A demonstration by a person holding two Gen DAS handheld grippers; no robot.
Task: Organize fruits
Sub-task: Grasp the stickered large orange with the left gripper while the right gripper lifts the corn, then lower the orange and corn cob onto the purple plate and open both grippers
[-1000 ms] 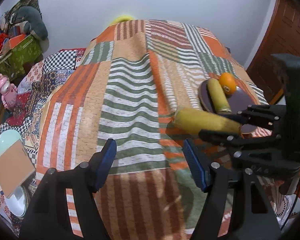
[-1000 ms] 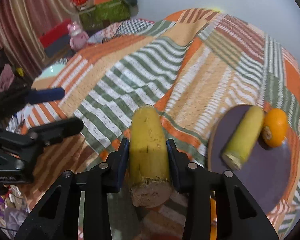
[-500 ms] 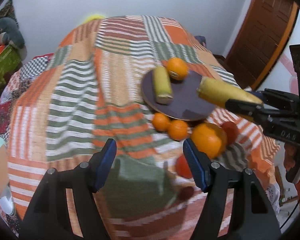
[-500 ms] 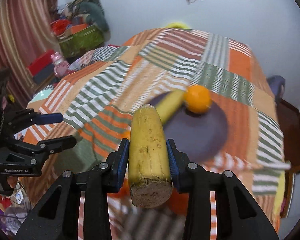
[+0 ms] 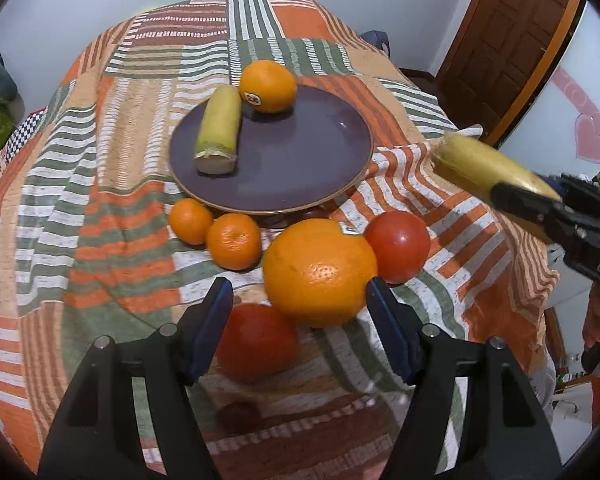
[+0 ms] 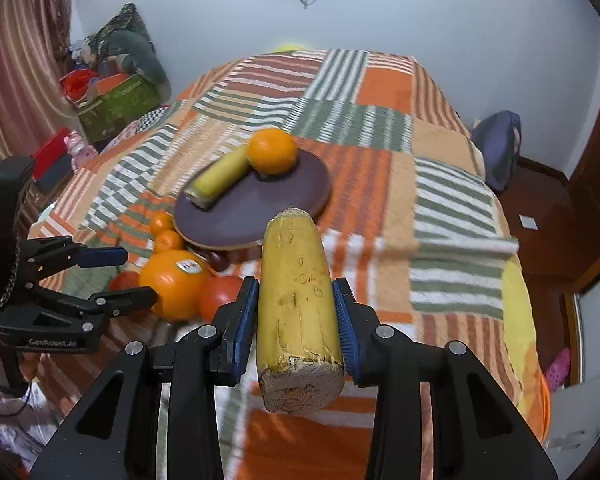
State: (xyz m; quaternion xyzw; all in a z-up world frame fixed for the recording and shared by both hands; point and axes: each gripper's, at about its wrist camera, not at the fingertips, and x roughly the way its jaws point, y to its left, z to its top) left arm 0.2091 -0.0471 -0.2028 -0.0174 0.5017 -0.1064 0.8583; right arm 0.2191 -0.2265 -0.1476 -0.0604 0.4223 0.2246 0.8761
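A dark purple plate (image 5: 300, 168) (image 6: 292, 188) lies on the striped quilt and holds a banana piece (image 5: 219, 130) and an orange (image 5: 268, 86). In front of it lie two small mandarins (image 5: 216, 232), a large orange (image 5: 320, 272) and two tomatoes (image 5: 398, 242). My left gripper (image 5: 300, 320) is open, its fingers either side of the large orange's near edge and above the near tomato (image 5: 256, 344). My right gripper (image 6: 296, 320) is shut on a second banana piece (image 6: 296, 292), held above the quilt to the plate's right; it also shows in the left wrist view (image 5: 484, 168).
The quilt (image 5: 100, 200) covers a bed whose edges fall away on all sides. A wooden door (image 5: 512, 40) is at the right. Boxes and toys (image 6: 112, 92) are piled on the floor at the far left. A blue bag (image 6: 496, 148) sits by the bed's far right.
Both grippers have swung right and closer to the fruit. The left gripper now frames the large orange. The right gripper still holds the banana piece, now beside the plate.
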